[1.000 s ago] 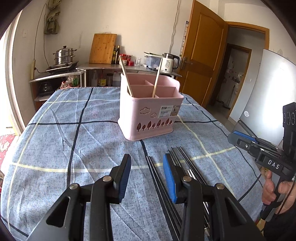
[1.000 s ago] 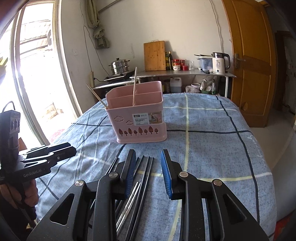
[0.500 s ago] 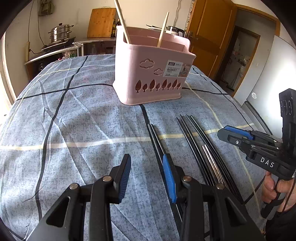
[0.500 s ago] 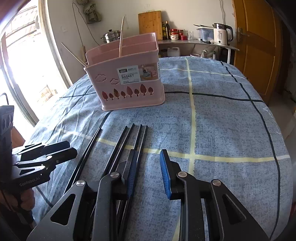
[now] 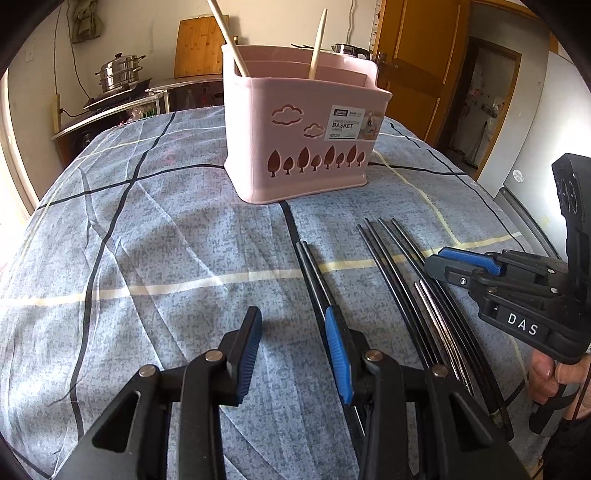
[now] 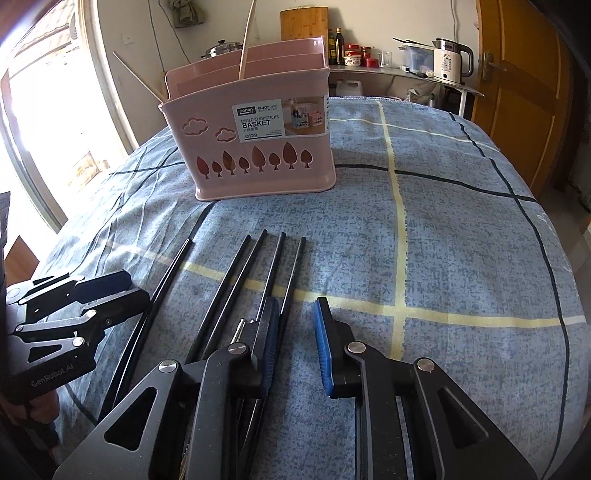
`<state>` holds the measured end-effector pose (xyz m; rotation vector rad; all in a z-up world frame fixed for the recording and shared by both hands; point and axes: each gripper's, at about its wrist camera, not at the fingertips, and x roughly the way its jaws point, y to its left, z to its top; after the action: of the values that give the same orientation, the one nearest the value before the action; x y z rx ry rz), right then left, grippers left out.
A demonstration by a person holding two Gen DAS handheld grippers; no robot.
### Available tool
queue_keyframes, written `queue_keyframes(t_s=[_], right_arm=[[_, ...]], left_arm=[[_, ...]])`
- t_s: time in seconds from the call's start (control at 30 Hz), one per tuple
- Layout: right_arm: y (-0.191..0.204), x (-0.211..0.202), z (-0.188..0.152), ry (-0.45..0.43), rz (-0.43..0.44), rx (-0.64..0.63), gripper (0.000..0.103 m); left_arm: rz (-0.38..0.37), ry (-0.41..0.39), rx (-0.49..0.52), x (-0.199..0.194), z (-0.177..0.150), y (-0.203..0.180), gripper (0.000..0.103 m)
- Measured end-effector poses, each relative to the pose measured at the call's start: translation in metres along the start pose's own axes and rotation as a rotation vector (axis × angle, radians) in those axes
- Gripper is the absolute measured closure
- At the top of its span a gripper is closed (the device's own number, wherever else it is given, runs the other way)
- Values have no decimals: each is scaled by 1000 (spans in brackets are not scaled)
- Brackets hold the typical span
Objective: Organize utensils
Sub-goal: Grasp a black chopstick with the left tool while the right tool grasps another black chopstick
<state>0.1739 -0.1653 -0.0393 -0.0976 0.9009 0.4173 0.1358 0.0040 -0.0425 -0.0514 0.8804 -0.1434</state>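
A pink chopstick basket stands on the blue checked tablecloth, with two wooden chopsticks sticking out; it also shows in the right wrist view. Several black chopsticks and a metal pair lie in front of it; they also show in the right wrist view. My left gripper is open, low over the cloth, its right finger beside a black pair. My right gripper is open, its left finger over the black chopsticks.
The tablecloth covers the table, which drops off at the right edge. Behind stand a counter with a steel pot, a cutting board, a kettle and a wooden door.
Both grippers have dropped lower and moved forward toward the chopsticks on the cloth. The basket looms larger. Both grippers stay open.
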Motion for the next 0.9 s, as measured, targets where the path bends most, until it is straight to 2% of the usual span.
queue_keyframes(t_s=[0.07, 0.13, 0.23, 0.27, 0.4, 0.5, 0.57, 0.63, 0.8, 0.9], right_arm=[[2, 1, 0, 0, 2, -6, 86], [4, 0, 0, 0, 6, -10, 92], [1, -1, -1, 0, 6, -4, 93], [0, -2, -2, -1, 6, -1, 93], [-6, -4, -3, -2, 3, 13, 93], [-8, -4, -4, -2, 9, 16, 93], [-7, -3, -3, -2, 8, 14, 93], [-7, -3, -3, -2, 8, 13, 93], [-9, -5, -4, -3, 7, 20, 93], [-11, -6, -5, -4, 8, 24, 93]], left_arm=[[4, 0, 4, 0, 0, -1, 66], [1, 0, 16, 0, 1, -5, 77], [18, 9, 40, 1, 0, -8, 91], [25, 14, 44, 2, -1, -7, 92], [15, 13, 32, -2, -2, -3, 92], [-47, 0, -21, -9, -1, 4, 92], [-85, -12, -27, -13, 1, 4, 88], [-80, -20, -1, -15, 2, -2, 81], [-44, 26, 24, -6, -2, -10, 81], [-48, 27, 18, -9, -4, -9, 81]])
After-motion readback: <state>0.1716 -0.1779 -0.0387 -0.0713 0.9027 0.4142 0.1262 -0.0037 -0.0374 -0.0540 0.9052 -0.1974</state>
